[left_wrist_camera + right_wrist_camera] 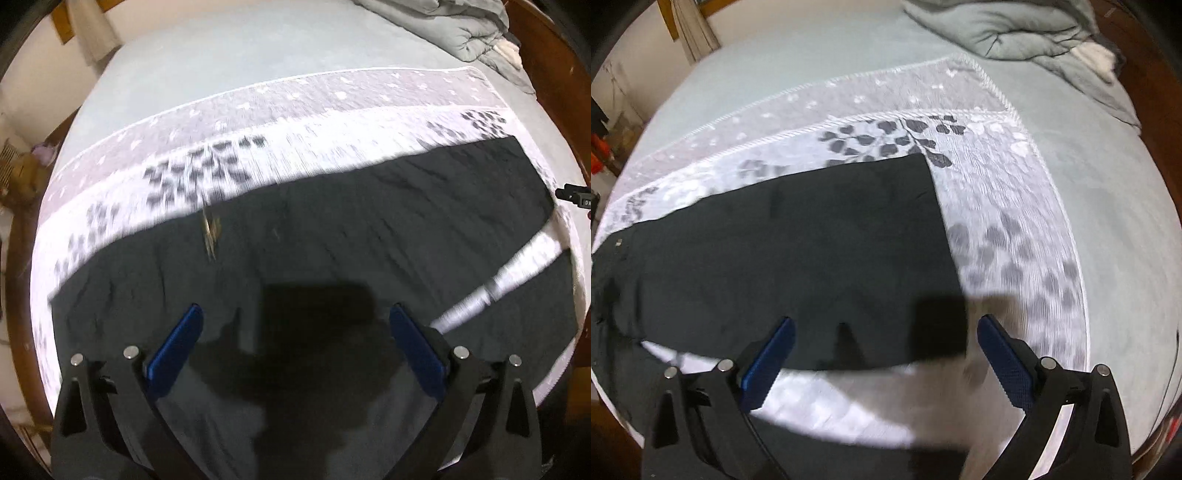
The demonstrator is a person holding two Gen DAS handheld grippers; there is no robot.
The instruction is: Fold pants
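Your left gripper (295, 317) hangs over the pants (332, 229) with its jaws spread wide and nothing between them. Its blue pads (177, 343) frame dark cloth only, and its shadow falls on the cloth right under it. From this view the pants lie flat across a white cloth (295, 144) with a grey leaf print, which is spread on the bed (221, 51). The view is blurred, so the finer creases are hard to read. A small yellowish mark (210, 232) shows on the pants near their far edge, left of centre. To the right, a bright strip of the white cloth shows in a gap between two dark parts of the pants. At the far right corner of the bed a grey quilt (461, 26) lies bunched up, and a wooden frame (554, 55) curves around that side.

Your right gripper (886, 330) is also wide open and holds nothing. It hovers above the near right corner of the pants (775, 251): the left pad (768, 365) is over the pants' near edge, the right pad (1008, 362) over the cloth (1015, 236) beside the pants. Here the dark fabric runs from the left edge to a straight end just right of centre, its far corner touching the leaf print. The bed (1108, 192) lies beyond, with the quilt (1015, 29) at the top right.
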